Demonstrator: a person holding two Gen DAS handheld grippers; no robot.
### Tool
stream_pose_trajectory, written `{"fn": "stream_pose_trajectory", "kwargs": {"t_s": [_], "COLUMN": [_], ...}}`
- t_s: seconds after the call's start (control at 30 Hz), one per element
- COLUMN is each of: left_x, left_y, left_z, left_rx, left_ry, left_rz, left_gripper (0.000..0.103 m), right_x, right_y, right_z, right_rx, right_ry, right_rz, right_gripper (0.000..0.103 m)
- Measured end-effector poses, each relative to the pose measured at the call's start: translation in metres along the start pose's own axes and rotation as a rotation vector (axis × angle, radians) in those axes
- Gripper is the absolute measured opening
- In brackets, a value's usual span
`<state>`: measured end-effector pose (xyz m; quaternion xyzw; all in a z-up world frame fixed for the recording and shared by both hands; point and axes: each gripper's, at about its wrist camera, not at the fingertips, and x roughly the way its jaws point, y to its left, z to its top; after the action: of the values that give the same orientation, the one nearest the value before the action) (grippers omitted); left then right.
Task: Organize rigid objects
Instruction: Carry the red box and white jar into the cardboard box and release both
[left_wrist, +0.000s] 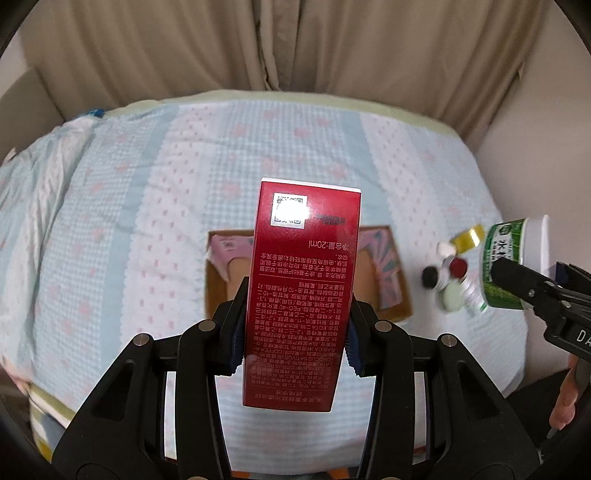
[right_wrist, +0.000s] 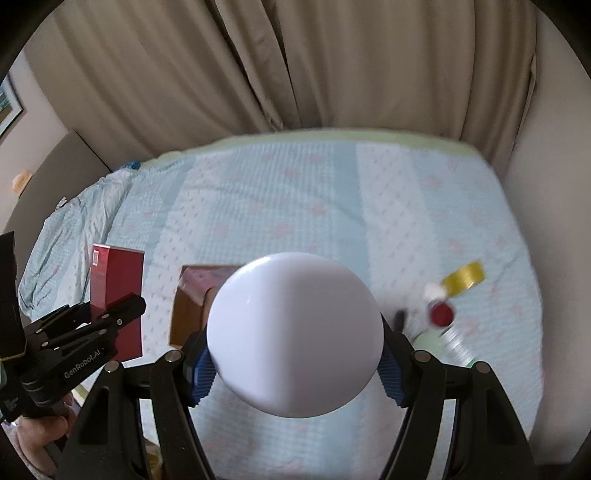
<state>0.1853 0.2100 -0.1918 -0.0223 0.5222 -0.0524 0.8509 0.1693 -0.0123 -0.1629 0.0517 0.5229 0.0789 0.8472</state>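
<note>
Your left gripper (left_wrist: 295, 332) is clamped on a red carton (left_wrist: 301, 280), and your right gripper (right_wrist: 295, 363) is clamped on a green-labelled, white-capped jar (right_wrist: 294, 334), both above the bedspread (left_wrist: 147, 206). Farther off lies an open cardboard box (left_wrist: 216, 288), with small bottles (left_wrist: 448, 275) to its right.

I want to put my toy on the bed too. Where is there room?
The bedspread is bare between the cardboard box and the curtain, and on the left toward the rumpled edge. It is crowded right of the box, where small bottles and a gold packet huddle together.
</note>
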Motion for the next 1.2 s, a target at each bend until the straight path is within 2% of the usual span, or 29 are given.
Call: {"fn": "stream_pose_trajectory", "kwargs": {"t_s": [0.23, 0.4, 0.57, 0.73, 0.87, 1.0, 1.13, 1.17, 1.2], "left_x": [0.057, 0.113, 0.168, 0.218, 0.252, 0.268, 0.270, 0.268, 0.266], "left_y": [0.027, 0.035, 0.033, 0.033, 0.033, 0.034, 0.021, 0.018, 0.014], "left_z": [0.004, 0.009, 0.010, 0.007, 0.004, 0.004, 0.005, 0.005, 0.007], "left_rx": [0.085, 0.173, 0.239, 0.228, 0.235, 0.218, 0.279, 0.293, 0.313], "left_ry": [0.116, 0.209, 0.277, 0.359, 0.423, 0.449, 0.446, 0.440, 0.426], "left_rz": [-0.055, -0.072, -0.055, -0.053, -0.018, -0.006, -0.025, -0.030, -0.029], "left_gripper": [0.039, 0.039, 0.039, 0.039, 0.039, 0.039, 0.039, 0.040, 0.047], "right_x": [0.059, 0.098, 0.146, 0.200, 0.232, 0.249, 0.255, 0.256, 0.258], "right_y": [0.038, 0.049, 0.054, 0.051, 0.049, 0.049, 0.052, 0.052, 0.052], "right_z": [-0.014, -0.020, -0.026, -0.038, -0.044, -0.046, -0.046, -0.046, -0.046], "right_rx": [0.078, 0.075, -0.009, -0.140, -0.189, -0.211, -0.255, -0.264, -0.268], "right_ry": [0.105, 0.157, 0.218, 0.303, 0.338, 0.356, 0.358, 0.356, 0.359], "right_rz": [-0.014, -0.014, -0.057, -0.076, -0.049, -0.014, -0.014, -0.009, 0.006], "right_gripper": [0.068, 0.068, 0.068, 0.068, 0.068, 0.068, 0.068, 0.068, 0.070]}}
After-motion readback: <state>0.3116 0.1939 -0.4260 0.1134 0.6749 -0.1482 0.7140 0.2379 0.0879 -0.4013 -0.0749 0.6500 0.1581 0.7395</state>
